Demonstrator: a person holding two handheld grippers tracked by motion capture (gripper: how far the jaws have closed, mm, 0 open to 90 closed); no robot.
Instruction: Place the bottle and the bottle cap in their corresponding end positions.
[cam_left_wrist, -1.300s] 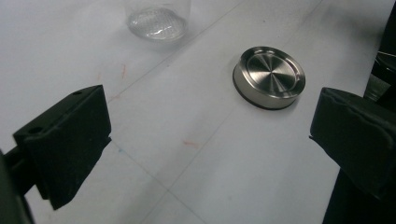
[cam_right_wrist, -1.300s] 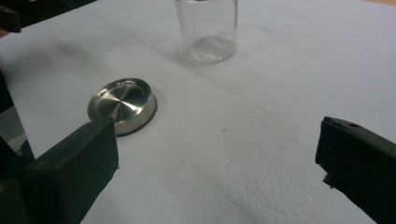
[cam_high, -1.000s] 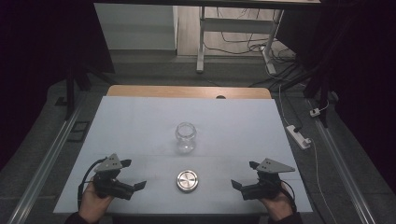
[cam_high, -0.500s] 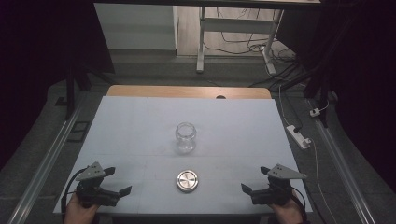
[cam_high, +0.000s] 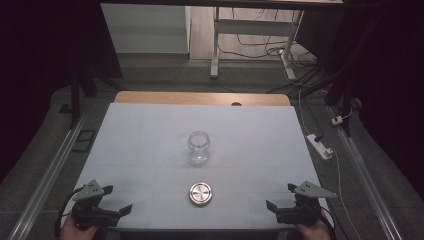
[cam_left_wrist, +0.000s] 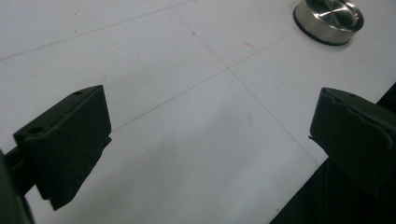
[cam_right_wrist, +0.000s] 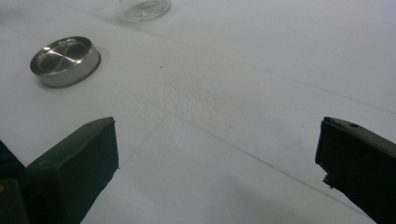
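A clear glass jar (cam_high: 198, 146) stands upright and lidless at the middle of the white table (cam_high: 150, 140). In front of it lies a round metal lid (cam_high: 200, 193), also seen at the top right of the left gripper view (cam_left_wrist: 329, 18) and at the upper left of the right gripper view (cam_right_wrist: 65, 60), where the jar's base (cam_right_wrist: 144, 9) shows at the top edge. My left gripper (cam_high: 125, 210) is at the table's front left corner, open and holding nothing. My right gripper (cam_high: 272, 206) is at the front right corner, open as well.
A wooden strip (cam_high: 200, 98) edges the table's far side. Metal rails (cam_high: 50, 170) run along both sides. A white power strip (cam_high: 320, 146) and cables lie on the floor to the right. A table frame (cam_high: 215, 40) stands beyond.
Both grippers have drawn back toward the front edge and outward to the corners. The jar and the lid have stayed put.
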